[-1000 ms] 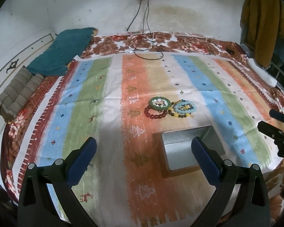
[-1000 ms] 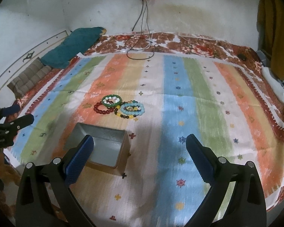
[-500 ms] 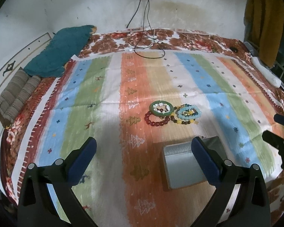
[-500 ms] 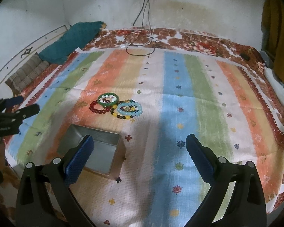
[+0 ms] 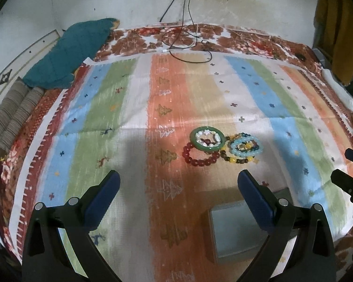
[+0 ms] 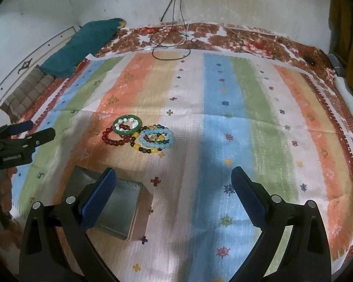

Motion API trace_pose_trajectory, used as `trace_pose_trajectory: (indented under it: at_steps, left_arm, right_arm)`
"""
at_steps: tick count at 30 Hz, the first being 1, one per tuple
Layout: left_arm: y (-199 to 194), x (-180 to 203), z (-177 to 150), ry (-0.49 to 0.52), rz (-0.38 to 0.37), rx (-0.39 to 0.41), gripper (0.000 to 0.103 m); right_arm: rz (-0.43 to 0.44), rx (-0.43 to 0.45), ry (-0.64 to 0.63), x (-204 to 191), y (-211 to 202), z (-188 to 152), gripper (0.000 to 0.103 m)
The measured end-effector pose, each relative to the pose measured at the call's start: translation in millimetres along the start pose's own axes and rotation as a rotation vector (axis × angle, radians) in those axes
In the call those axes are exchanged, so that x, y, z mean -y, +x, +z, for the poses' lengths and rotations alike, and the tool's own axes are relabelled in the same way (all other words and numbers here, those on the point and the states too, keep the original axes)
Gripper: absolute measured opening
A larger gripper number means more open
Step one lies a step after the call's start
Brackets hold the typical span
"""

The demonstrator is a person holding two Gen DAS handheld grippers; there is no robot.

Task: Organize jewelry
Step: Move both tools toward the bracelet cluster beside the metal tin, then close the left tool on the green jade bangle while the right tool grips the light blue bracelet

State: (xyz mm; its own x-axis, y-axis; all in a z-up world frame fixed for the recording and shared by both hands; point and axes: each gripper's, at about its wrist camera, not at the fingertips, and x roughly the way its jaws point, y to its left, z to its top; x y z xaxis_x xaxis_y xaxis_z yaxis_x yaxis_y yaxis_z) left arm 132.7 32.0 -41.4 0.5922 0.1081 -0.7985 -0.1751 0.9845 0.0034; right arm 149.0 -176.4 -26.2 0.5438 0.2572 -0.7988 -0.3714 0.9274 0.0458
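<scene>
Bracelets (image 5: 221,146) lie clustered on the striped bedspread (image 5: 110,108), just beyond an open tin box (image 5: 237,232). Left gripper (image 5: 177,195) spread wide, empty, short of the bracelets. Right gripper (image 6: 174,192) likewise spread, empty; bracelets (image 6: 138,136) ahead to its left, box (image 6: 115,206) near its left finger.

A striped cloth (image 5: 120,122) covers the bed under the jaws. Ahead, cables (image 5: 186,18) hang down a stained white wall (image 5: 247,7); a teal cushion (image 5: 70,54) lies far left.
</scene>
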Motion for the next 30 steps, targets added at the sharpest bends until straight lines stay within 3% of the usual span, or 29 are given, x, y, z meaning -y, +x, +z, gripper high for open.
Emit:
trace_pose_trajectory:
  at_steps: [11, 30]
  left_arm:
    - [52, 5, 19, 0.027, 0.054, -0.070, 0.097]
    - [120, -7, 36, -0.005, 0.025, -0.186, 0.097]
  right_arm:
    - [0.019, -0.041, 0.011, 4, 27, 16, 0.099]
    - [0.043, -0.156, -0.006, 0, 90, 42, 0.099]
